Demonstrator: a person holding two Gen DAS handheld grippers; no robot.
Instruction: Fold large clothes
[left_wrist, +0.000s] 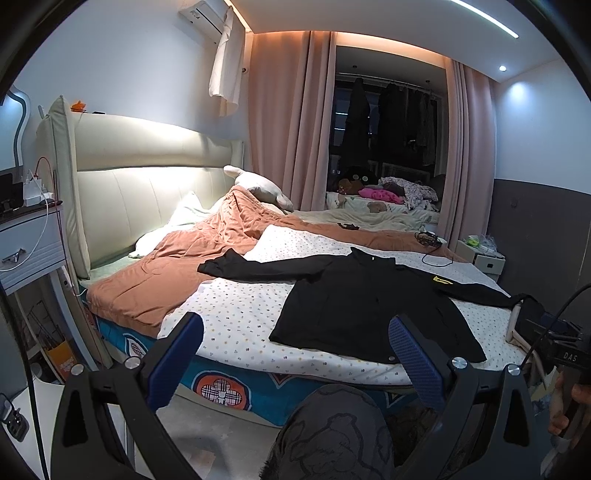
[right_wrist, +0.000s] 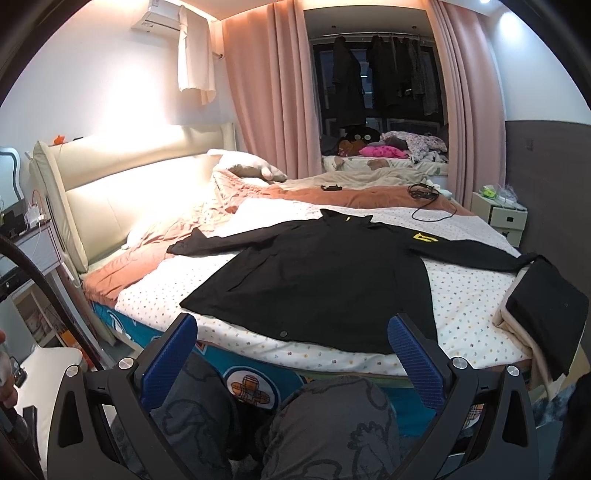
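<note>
A large black long-sleeved garment lies spread flat on the dotted white sheet of the bed, sleeves out to both sides, a yellow mark near its right shoulder. It also shows in the right wrist view. My left gripper is open and empty, held off the bed's near edge, short of the garment's hem. My right gripper is open and empty too, just before the hem. Neither touches the cloth.
A folded black and beige pile sits at the bed's right corner. An orange quilt is bunched toward the headboard, with cables at the far side. A nightstand stands left. My knees are below the grippers.
</note>
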